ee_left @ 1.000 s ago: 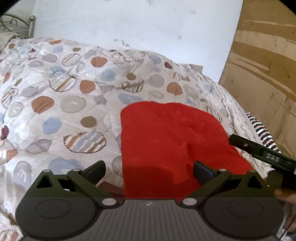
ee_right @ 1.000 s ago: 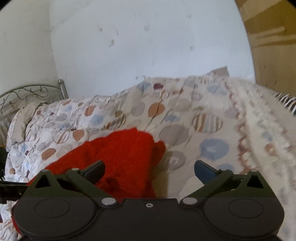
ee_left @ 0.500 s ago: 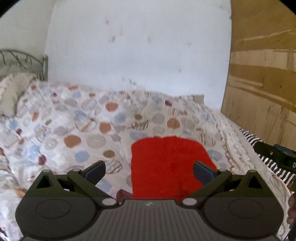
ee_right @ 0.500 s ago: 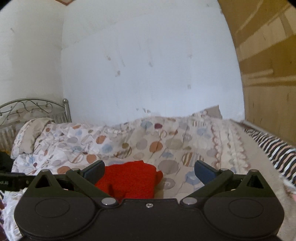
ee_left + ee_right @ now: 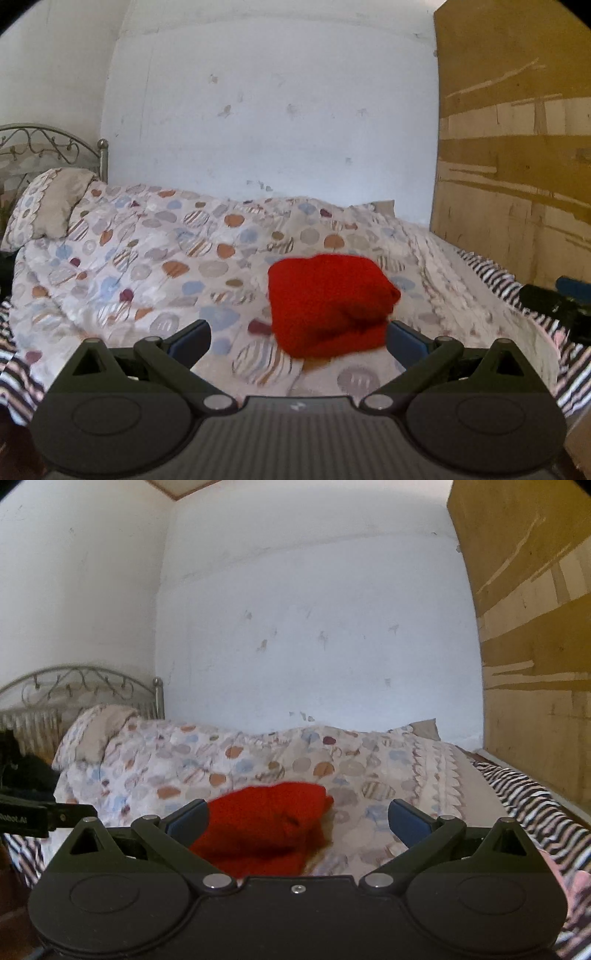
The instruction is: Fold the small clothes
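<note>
A white plastered wall, scuffed and spotted in places, fills the back of the room and meets a second white wall at a corner on the left. On the right stands a tall brown wooden panel with paler streaks. Below the walls lies the bed, its far side against the back wall, with a curled metal headboard at the left end. A pale quilt printed with blue, orange and striped circles covers most of it; a black-and-white striped sheet shows along the right edge. A pillow leans at the headboard.

The red garment lies in a folded, bunched block on the quilt, toward the middle of the bed. Neither gripper touches it. The left gripper hangs above the near edge of the bed with its jaws wide and nothing between them; the right gripper likewise has its jaws spread wide and bare, the garment lying beyond its left finger.
</note>
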`<state>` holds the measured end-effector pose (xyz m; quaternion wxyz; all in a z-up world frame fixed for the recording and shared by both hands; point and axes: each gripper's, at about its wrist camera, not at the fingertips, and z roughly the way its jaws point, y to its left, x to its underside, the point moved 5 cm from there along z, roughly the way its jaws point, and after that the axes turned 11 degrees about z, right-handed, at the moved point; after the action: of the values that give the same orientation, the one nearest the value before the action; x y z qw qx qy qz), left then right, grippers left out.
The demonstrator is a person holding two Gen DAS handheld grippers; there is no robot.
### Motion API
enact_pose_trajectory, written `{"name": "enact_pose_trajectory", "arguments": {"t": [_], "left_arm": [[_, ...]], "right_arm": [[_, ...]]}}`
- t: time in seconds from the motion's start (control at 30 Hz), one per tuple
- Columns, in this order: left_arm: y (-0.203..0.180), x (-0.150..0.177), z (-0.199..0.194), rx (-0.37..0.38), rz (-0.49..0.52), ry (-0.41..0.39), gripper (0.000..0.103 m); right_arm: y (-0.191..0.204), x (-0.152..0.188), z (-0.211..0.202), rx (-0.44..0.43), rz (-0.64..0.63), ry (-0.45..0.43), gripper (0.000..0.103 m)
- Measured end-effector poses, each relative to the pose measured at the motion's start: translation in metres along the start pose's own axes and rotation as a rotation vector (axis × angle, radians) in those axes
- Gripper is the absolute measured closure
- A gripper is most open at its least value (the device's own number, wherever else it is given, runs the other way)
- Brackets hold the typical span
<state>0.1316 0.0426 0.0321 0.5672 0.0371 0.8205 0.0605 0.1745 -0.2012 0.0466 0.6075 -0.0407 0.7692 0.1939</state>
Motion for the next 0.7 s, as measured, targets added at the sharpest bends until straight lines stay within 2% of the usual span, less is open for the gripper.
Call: {"name": "enact_pose_trajectory", "arguments": {"t": [0.13, 0.23, 0.33, 0.43, 0.7], "left_arm": [[0.0, 0.026, -0.014, 0.001, -0.032, -0.016, 0.0], [0.002, 0.044, -0.014, 0.006, -0.055, 0.017, 0.0], [0.004, 0.056, -0.014, -0.02, -0.05, 0.037, 0.0], [0.006, 0.061, -0.014, -0.04, -0.039, 0.041, 0.0], [0.006, 0.064, -0.014, -0.037, -0.033, 0.053, 0.0]], "right_arm": [[-0.001, 0.018, -0.023, 0.046, -0.005, -0.007, 0.0], [-0.001, 0.035, -0.033, 0.052, 0.008, 0.003, 0.0], [0.004, 0.05, -0.031, 0.062, 0.013, 0.024, 0.0], [0.011, 0.06, -0.026, 0.036, 0.023, 0.058, 0.0], [0.012, 0.062, -0.024, 0.038, 0.011, 0.063, 0.0]]}}
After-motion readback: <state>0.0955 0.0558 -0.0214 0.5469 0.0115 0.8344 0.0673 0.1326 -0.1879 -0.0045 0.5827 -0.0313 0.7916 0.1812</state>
